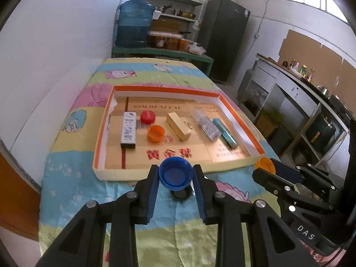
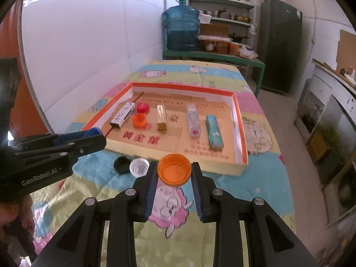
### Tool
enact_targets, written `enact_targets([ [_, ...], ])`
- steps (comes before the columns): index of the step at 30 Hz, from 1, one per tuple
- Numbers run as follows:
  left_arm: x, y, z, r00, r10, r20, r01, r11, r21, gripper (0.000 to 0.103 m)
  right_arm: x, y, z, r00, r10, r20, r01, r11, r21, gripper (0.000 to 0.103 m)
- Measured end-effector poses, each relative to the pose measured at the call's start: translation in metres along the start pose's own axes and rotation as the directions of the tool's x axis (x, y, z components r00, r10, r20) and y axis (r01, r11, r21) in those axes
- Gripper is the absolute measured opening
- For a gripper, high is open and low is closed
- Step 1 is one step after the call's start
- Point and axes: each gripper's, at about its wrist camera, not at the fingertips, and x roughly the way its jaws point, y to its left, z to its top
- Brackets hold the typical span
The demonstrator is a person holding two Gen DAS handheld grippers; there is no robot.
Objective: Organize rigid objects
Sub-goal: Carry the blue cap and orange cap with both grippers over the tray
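The left hand-held gripper (image 1: 175,175) grips a blue cap (image 1: 175,175); its body reads "GenRobot.AI". The right hand-held gripper (image 2: 174,173) grips an orange cap (image 2: 174,172), body marked "DAS". Black (image 2: 122,164) and clear (image 2: 139,166) caps lie on the bench (image 2: 262,173). At twelve o'clock, the tray (image 2: 241,142) reads "GOLDENLEAF".

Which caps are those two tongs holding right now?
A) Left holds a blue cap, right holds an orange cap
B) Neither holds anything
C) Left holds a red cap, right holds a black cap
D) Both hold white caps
A: the left tongs are shut on the blue cap, and the right tongs are shut on the orange cap, both held above the cloth just short of the tray.
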Motion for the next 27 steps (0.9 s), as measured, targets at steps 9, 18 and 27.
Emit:
enact_targets([
  [9, 0.018, 0.018, 0.016, 1.0, 0.01, -0.003, -0.01, 1.0, -0.018, 0.031, 0.022, 0.001, 0.019, 1.0, 0.009, -0.011, -0.009, 1.0, -0.012, 0.03],
  [18, 0.04, 0.025, 0.026, 1.0, 0.017, -0.02, -0.017, 1.0, -0.016, 0.031, 0.049, -0.002, 0.032, 0.999, 0.025, -0.031, -0.025, 1.0, -0.016, 0.03],
  [27, 0.062, 0.031, 0.03, 0.998, 0.03, -0.051, -0.031, 0.999, -0.022, 0.031, 0.078, -0.008, 0.04, 0.997, 0.045, -0.056, -0.046, 0.999, -0.006, 0.03],
])
